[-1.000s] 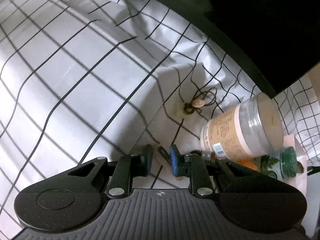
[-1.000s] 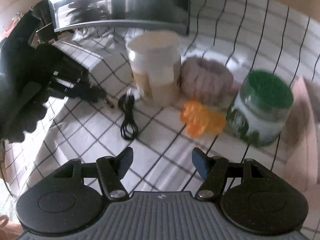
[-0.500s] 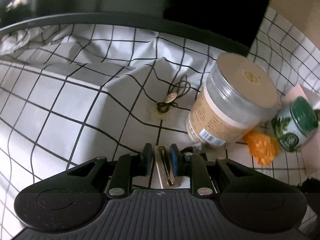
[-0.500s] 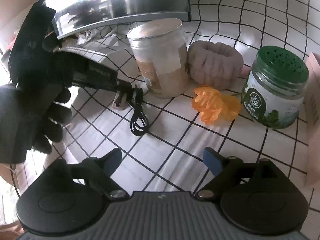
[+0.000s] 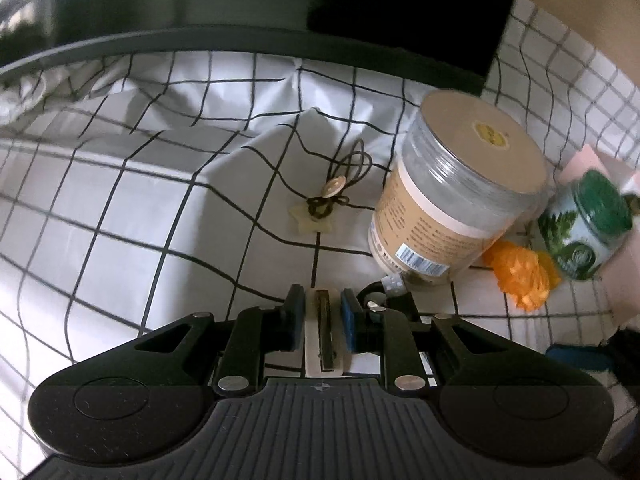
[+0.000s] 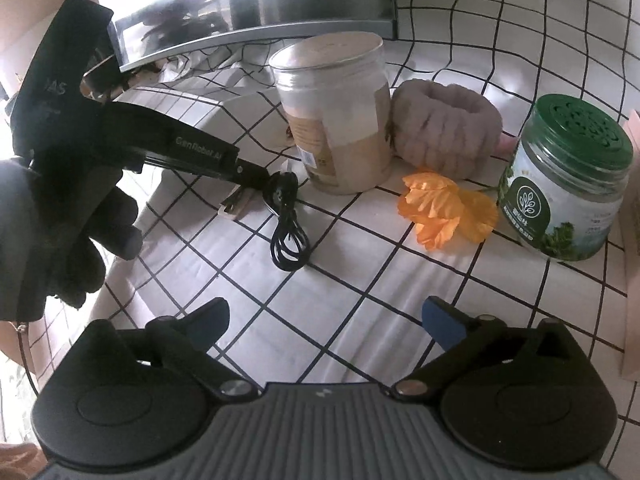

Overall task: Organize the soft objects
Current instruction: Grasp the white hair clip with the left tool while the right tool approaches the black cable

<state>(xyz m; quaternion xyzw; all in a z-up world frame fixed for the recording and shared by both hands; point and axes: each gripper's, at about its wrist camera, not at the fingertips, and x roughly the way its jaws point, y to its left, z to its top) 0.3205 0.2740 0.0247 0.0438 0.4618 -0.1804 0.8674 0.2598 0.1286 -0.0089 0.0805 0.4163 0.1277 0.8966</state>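
Observation:
My left gripper (image 5: 322, 300) is shut on a cream hair clip (image 5: 323, 336) with a dark metal bar, low over the checked cloth; in the right wrist view it (image 6: 256, 180) reaches in from the left with the clip (image 6: 236, 205) at its tip. My right gripper (image 6: 326, 316) is open and empty above the cloth. Ahead of it lie an orange fabric flower (image 6: 446, 208), a fluffy mauve scrunchie (image 6: 446, 130) and a coiled black cable (image 6: 288, 236). A brown cord with a button and star tag (image 5: 332, 196) lies ahead of the left gripper.
A tall clear jar with a beige label (image 6: 336, 116) stands mid-table, also in the left wrist view (image 5: 452, 204). A green-lidded jar (image 6: 568, 180) stands at the right. A dark monitor (image 5: 280, 8) runs along the back. A pink box edge (image 6: 634, 128) is far right.
The left gripper has swung right and tilted up, bringing the jars and orange flower into view, with the clip still held. The right gripper has opened wider and pulled back slightly.

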